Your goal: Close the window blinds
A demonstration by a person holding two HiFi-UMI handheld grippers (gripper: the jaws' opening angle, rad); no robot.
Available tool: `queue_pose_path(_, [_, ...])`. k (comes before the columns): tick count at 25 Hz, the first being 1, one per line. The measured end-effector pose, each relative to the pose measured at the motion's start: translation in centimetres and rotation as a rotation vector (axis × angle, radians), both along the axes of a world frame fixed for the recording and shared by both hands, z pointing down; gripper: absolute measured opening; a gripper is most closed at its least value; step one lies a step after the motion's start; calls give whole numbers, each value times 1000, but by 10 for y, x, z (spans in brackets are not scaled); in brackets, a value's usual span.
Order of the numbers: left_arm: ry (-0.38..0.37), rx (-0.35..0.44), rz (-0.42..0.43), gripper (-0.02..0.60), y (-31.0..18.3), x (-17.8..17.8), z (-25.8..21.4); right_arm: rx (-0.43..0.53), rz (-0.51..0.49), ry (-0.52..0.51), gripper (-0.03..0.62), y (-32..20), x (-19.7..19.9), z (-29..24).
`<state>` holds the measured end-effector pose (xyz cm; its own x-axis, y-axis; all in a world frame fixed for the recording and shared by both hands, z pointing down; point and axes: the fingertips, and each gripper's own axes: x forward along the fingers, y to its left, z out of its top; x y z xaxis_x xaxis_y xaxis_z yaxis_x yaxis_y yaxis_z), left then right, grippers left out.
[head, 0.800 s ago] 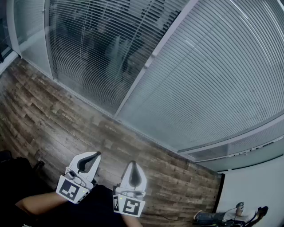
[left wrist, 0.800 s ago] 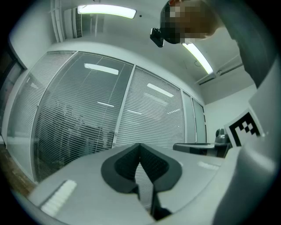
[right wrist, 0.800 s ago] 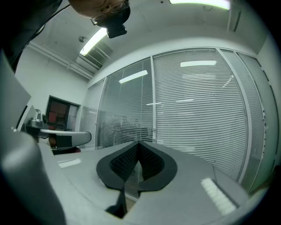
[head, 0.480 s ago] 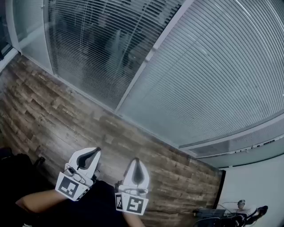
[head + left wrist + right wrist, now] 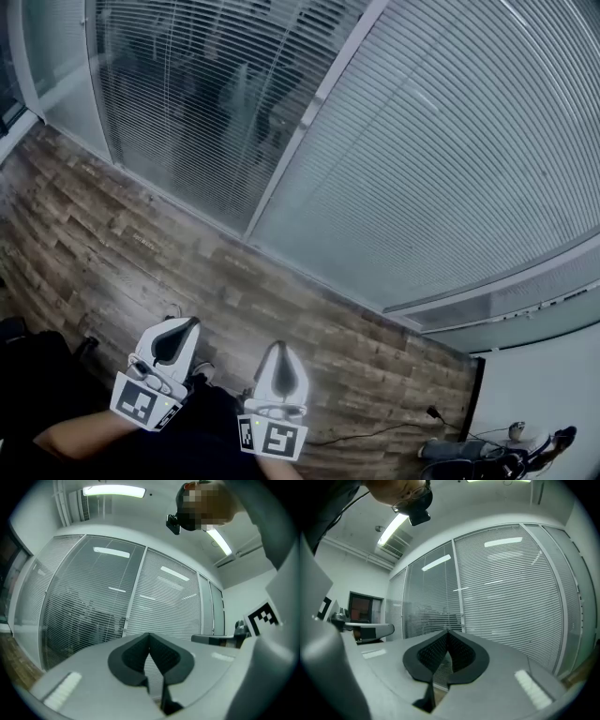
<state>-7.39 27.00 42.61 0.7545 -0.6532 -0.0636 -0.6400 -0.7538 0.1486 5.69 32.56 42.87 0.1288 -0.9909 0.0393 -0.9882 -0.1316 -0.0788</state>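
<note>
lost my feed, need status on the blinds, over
Left gripper and right gripper both shut, empty, low, short of the window. Left blind slats open, see-through; right blind closed. Nothing seen in the way.

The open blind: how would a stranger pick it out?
Start at the glass wall above the wooden floor. The open blind hangs left of the pale slanting frame post. Dark shapes show through its slats; the blind to its right looks solid pale grey.
</note>
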Motion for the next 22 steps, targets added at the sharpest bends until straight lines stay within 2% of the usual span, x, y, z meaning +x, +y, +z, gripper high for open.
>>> queue_pose_path(5, [-15, -9, 17, 2, -2, 7, 3, 8, 36, -11, 2, -1, 12, 4])
queue_pose_path(11, [-19, -22, 39, 2, -18, 17, 10, -63, -26, 25, 3, -19, 2, 20])
queue_pose_path(15, [-13, -23, 56, 2, -42, 33, 15, -84, -42, 29, 3, -47, 7, 26])
queue_pose_path(22, [-3, -56, 81, 2, -112, 70, 15, -76, 7, 59, 3, -125, 46, 11])
